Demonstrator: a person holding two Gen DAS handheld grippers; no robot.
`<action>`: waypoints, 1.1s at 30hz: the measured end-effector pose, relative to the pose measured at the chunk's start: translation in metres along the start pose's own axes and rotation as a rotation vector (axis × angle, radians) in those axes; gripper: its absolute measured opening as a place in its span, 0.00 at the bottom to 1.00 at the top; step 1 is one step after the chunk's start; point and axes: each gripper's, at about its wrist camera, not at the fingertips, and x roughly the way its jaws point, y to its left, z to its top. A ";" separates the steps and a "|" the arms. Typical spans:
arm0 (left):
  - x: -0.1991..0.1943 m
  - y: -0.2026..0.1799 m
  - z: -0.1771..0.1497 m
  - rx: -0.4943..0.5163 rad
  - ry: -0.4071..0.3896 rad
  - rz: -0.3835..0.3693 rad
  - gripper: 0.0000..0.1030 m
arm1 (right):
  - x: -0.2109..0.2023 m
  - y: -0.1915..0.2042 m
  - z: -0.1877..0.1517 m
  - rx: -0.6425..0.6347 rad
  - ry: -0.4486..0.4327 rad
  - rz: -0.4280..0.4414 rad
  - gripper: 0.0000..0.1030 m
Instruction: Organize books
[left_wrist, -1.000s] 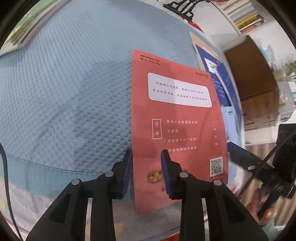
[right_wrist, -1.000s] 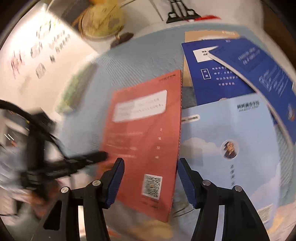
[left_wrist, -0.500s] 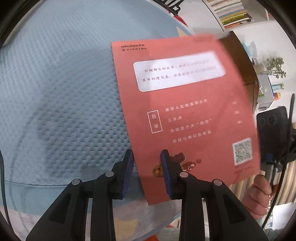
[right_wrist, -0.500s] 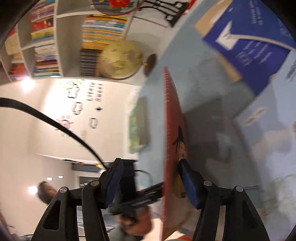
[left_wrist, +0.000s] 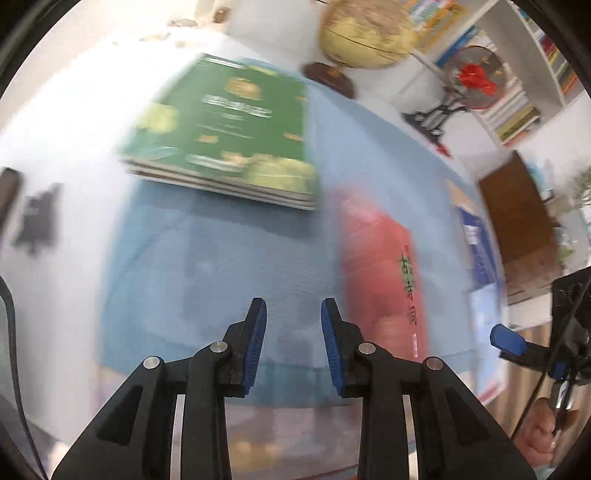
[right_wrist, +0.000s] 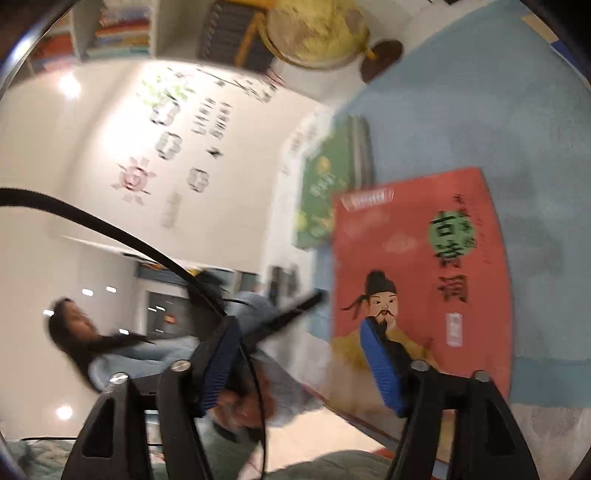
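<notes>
While the red book (right_wrist: 421, 273) lies face up on the blue tabletop (left_wrist: 221, 266) near the green stack (left_wrist: 229, 129) at its far edge, the left claw (left_wrist: 291, 347) hangs slightly spread and empty; the right claw (right_wrist: 295, 365) is opening, gripping nothing.

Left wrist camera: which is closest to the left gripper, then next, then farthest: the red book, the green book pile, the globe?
From the left gripper:
1. Red book, just right of the fingers.
2. Green book pile, farther up, left.
3. Globe, beyond the mat's far edge.

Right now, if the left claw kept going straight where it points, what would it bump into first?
Probably the bare blue mat. The left claw is empty; the green books lie farther on, though blur hides depth.
</notes>
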 end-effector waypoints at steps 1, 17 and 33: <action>0.002 0.009 -0.002 -0.005 0.016 0.015 0.26 | 0.007 0.000 -0.003 -0.014 0.006 -0.078 0.72; 0.053 -0.030 -0.027 0.176 0.203 -0.106 0.26 | 0.042 -0.054 -0.023 -0.086 0.041 -0.712 0.47; 0.059 -0.059 -0.035 0.355 0.281 -0.091 0.26 | 0.019 -0.054 -0.047 -0.075 0.005 -0.692 0.49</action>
